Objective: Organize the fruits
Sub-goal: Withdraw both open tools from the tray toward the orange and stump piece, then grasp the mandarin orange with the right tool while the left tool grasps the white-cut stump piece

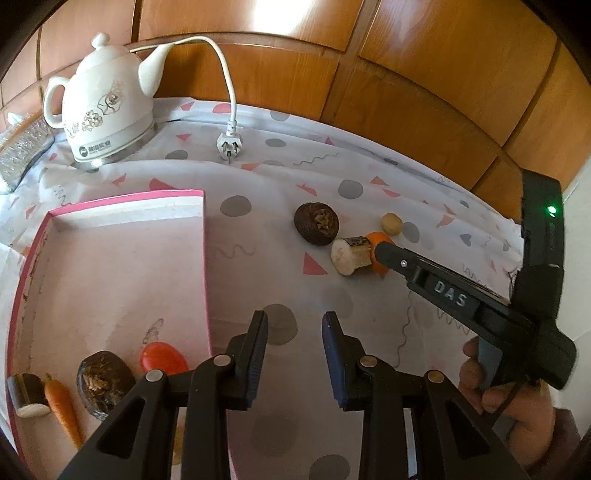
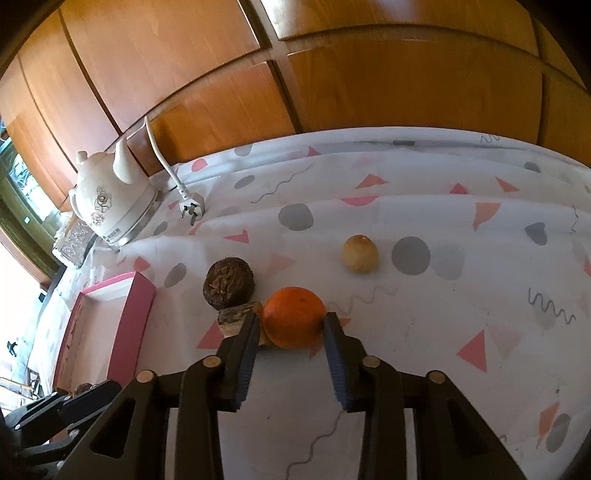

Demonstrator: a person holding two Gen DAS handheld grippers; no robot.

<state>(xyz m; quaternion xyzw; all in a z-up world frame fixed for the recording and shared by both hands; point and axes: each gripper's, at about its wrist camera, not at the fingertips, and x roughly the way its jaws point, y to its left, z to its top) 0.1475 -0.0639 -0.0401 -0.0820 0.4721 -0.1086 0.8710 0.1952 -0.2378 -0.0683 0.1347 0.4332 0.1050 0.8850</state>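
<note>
While the left gripper hangs open and empty, the right gripper brackets the orange, jaws not clearly gripping

Bright daylight; glare on wood panels; blown-out window; heavy fisheye warp, dark vignette at corners.

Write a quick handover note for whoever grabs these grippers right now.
Left gripper: open, empty, beside the pink tray.
Right gripper: open, fingers either side of the orange, not clamped.
Done: in the tray are a carrot, tomato, brown fruit and a cut stick.
Left on the cloth: orange, brown fruit, cut stick, pale fruit.
</note>
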